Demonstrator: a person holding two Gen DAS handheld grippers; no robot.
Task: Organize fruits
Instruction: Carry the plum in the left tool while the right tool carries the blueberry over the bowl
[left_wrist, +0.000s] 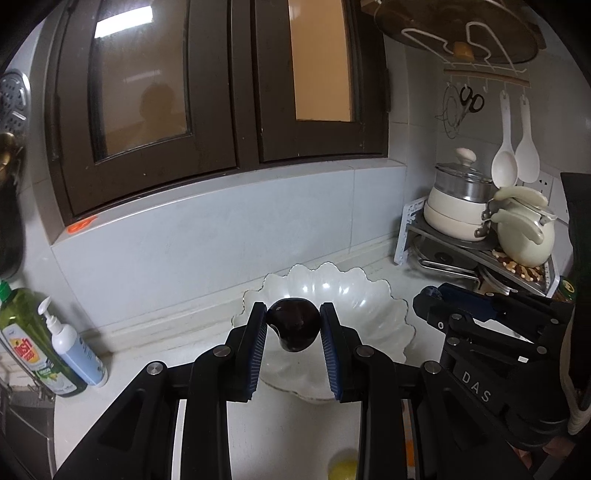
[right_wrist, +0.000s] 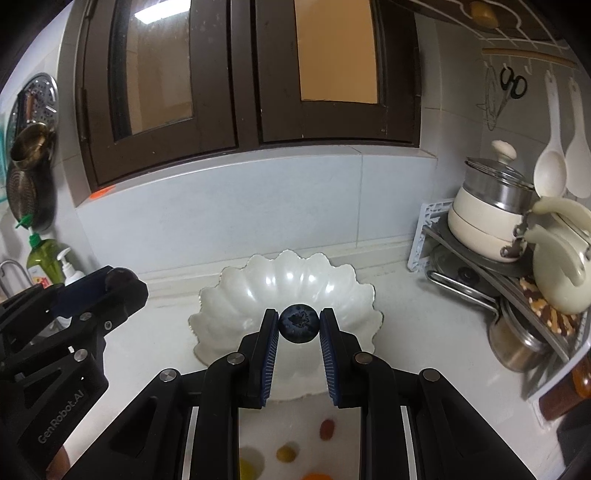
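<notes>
Fruit: glossy dark plum (left_wrist: 293, 325), dusty round blueberry (right_wrist: 298, 323)
Bowl (right_wrist: 236, 295): scalloped, pearly white
Left gripper (left_wrist: 293, 325): clamps plum
Right gripper (right_wrist: 298, 325): clamps blueberry

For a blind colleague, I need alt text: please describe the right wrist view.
The right gripper holds a blueberry above an empty white scalloped bowl on a pale kitchen counter. The left gripper enters at left; pots stand on a corner rack at right.
</notes>
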